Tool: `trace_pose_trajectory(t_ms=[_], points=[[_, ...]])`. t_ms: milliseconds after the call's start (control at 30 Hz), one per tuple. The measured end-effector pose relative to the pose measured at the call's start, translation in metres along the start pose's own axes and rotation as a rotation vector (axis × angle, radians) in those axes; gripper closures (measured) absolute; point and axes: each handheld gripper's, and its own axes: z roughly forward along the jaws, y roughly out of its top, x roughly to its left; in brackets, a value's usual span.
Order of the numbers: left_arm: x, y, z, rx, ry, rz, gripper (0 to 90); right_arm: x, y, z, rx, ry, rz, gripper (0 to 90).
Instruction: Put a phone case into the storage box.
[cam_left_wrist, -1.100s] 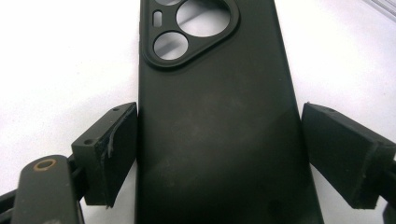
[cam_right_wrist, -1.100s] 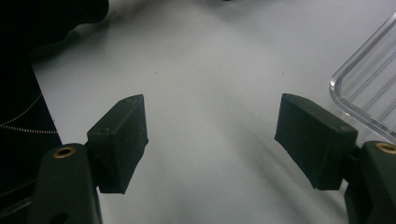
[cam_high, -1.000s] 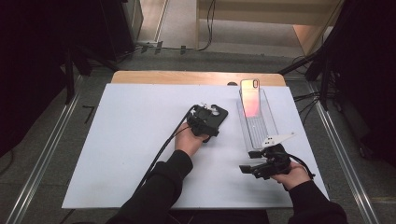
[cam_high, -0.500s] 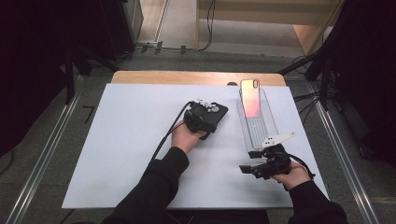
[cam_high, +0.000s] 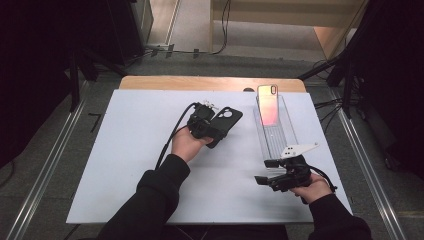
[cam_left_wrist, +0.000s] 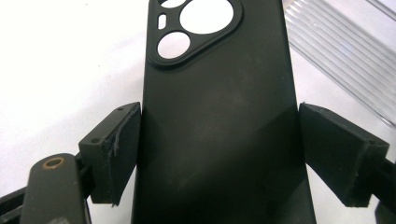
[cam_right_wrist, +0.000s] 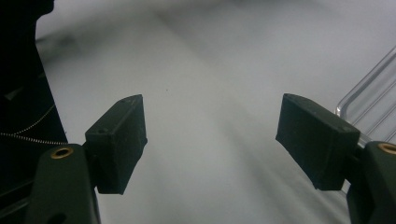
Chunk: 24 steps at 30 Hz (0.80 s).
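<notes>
Item 1: black phone case (cam_high: 226, 123), back side up w/ camera cut-outs at its far end, lying on white mat (cam_high: 125, 150) near mat centre, at approx 10 o'clock from the right gripper. Item 2: left gripper (cam_high: 206, 126), held over the case's near end; in the left gripper view the case (cam_left_wrist: 219, 121) lies between the jaws, left jaw touching its edge, right jaw just beside the other edge w/ a thin gap, so jaws are around the case, not yet clamped. Item 3: right gripper (cam_high: 264, 171) at approx 4 o'clock on the mat, jaws wide apart, nothing between them; in the right gripper view (cam_right_wrist: 210, 135) bare mat lies beyond. Item 4: clear plastic tray (cam_high: 277, 135), long, at approx 2 o'clock, its near end just beside the right gripper. Item 5: phone (cam_high: 267, 104), pinkish, glossy, leaning at the tray's far end, well apart from the case.
</notes>
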Motion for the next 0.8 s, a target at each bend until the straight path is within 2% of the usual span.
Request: trace_pose_trajectory(t_ms=[167,333,533,800], points=[[0.000,-0.006,-0.013,-0.008,-0.058,-0.014,17.2,0.000,0.000,-0.001,-0.013,0.002,0.001,21.6],[0.000,-0.014,-0.025,-0.032,-0.095,-0.032,17.1,0.002,0.001,-0.001,-0.019,-0.011,-0.003,21.2],[-0.003,-0.023,-0.039,-0.038,-0.106,-0.018,17.0,0.006,0.004,-0.002,-0.047,-0.014,0.002,20.6],[-0.004,-0.042,-0.054,-0.046,-0.132,-0.033,17.0,0.015,0.013,0.001,-0.052,-0.009,-0.013,20.7]])
